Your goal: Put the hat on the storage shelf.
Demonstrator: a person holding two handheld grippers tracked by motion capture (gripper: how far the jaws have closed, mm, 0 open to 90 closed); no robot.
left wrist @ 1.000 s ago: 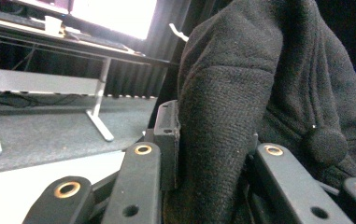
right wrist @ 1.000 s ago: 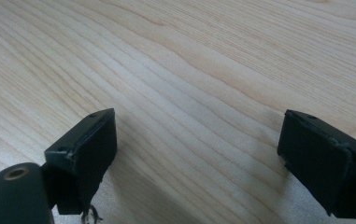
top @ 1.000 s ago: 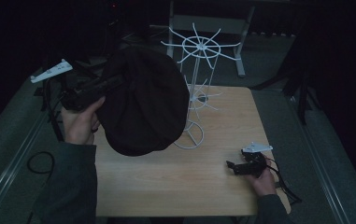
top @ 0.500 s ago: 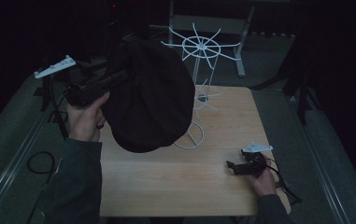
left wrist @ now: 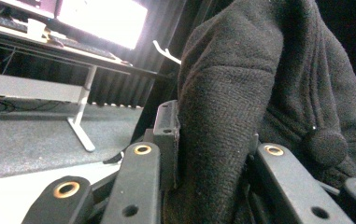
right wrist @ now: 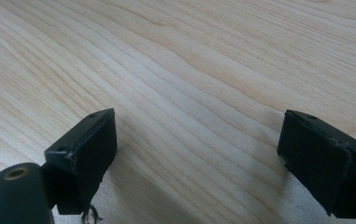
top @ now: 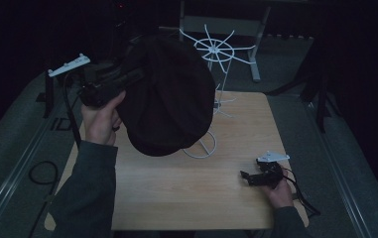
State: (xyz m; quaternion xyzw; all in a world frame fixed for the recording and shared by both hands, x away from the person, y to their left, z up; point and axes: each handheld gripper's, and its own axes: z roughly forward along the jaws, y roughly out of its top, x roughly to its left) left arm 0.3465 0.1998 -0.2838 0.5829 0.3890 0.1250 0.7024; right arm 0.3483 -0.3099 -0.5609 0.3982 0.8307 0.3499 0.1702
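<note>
A black wool cap (top: 169, 96) hangs in the air above the table's left half, pinched at its edge by my left gripper (top: 129, 77). In the left gripper view the dark knitted fabric (left wrist: 241, 93) is clamped between both jaws, and a cloth button (left wrist: 319, 147) shows on its crown. Just behind the cap stands a white wire rack (top: 217, 52) with radiating hooks on a ring base. My right gripper (top: 248, 177) rests low on the wooden table (top: 186, 193) near the front right, jaws wide apart over bare wood (right wrist: 199, 116).
A grey desk frame (top: 248, 34) stands beyond the table's far edge. Black cables lie on the grey floor at the left (top: 42, 173) and trail from the right gripper (top: 300, 191). A bright screen (left wrist: 101, 21) glows on a desk in the left gripper view.
The left gripper has lifted the cap slightly higher and toward the rack. The right gripper has stayed put on the table.
</note>
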